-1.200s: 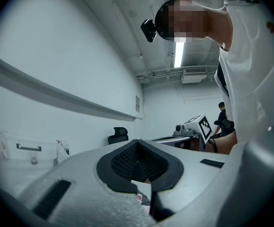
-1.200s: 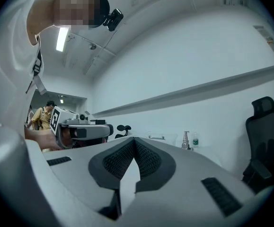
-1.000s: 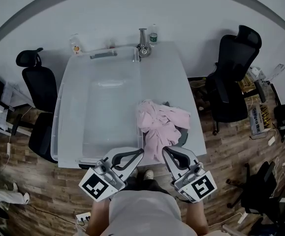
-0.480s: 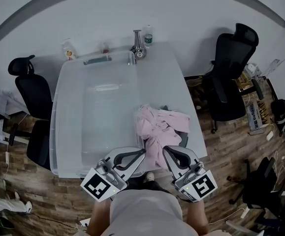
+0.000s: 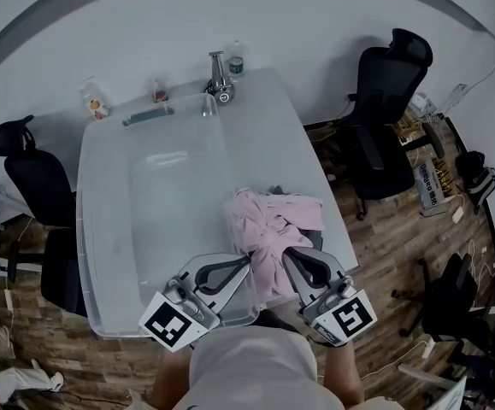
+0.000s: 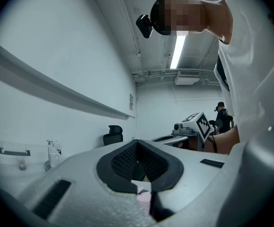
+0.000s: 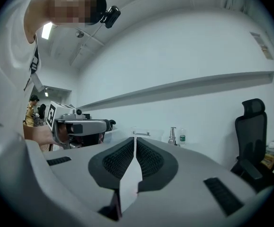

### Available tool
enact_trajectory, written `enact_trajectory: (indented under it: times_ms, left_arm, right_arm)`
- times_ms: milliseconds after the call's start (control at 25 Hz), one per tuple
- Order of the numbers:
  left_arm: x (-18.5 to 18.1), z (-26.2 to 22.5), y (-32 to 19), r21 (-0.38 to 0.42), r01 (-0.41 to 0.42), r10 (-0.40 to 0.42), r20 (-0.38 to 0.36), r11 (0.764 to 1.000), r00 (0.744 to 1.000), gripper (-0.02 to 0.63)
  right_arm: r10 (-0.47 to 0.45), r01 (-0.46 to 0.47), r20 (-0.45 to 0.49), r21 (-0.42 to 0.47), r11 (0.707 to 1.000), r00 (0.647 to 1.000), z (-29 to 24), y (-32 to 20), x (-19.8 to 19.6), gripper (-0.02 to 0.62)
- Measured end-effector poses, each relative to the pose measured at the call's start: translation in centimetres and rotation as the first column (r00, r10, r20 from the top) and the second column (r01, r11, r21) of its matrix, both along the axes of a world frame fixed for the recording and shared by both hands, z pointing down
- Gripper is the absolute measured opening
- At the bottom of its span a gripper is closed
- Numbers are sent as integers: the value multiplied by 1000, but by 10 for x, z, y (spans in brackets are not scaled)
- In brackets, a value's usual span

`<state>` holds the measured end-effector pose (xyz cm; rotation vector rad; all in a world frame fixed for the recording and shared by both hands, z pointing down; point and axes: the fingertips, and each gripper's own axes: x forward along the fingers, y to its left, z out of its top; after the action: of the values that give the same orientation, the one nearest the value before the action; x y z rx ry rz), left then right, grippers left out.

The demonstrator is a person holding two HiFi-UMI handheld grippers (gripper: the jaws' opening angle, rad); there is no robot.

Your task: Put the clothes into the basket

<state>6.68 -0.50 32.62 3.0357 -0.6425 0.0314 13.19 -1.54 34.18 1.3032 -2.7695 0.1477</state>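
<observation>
I found the pink clothes [image 5: 271, 225] at lower centre on the table [image 5: 273, 126], beside the right rim of the clear basket [image 5: 102, 229]. Bare tabletop lay above them. Only the gripper views showed the left gripper [image 5: 244, 265] and right gripper [image 5: 290, 257] each clamped on cloth.

Grey grippers [image 5: 244, 265] [image 5: 290, 258], seemingly white shirt [image 5: 251, 370].

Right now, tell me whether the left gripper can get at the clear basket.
Probably yes. The left gripper sits over the near right corner of the clear basket, which has no lid, and nothing stands between them. It and the right gripper are both shut on the pink clothes, which would come along.
</observation>
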Motion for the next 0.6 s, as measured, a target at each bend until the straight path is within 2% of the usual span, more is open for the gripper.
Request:
enact_trajectory:
  times_ms: [280, 600]
  left_arm:
    - [1, 4, -17, 8, -67, 67, 5, 998, 998, 5]
    - [7, 9, -28, 16, -83, 82, 18, 996, 996, 5]
  right_arm:
    - [67, -69, -65, -35, 997, 996, 8, -15, 3, 6]
    - [60, -75, -153, -94, 993, 986, 31, -29, 7, 12]
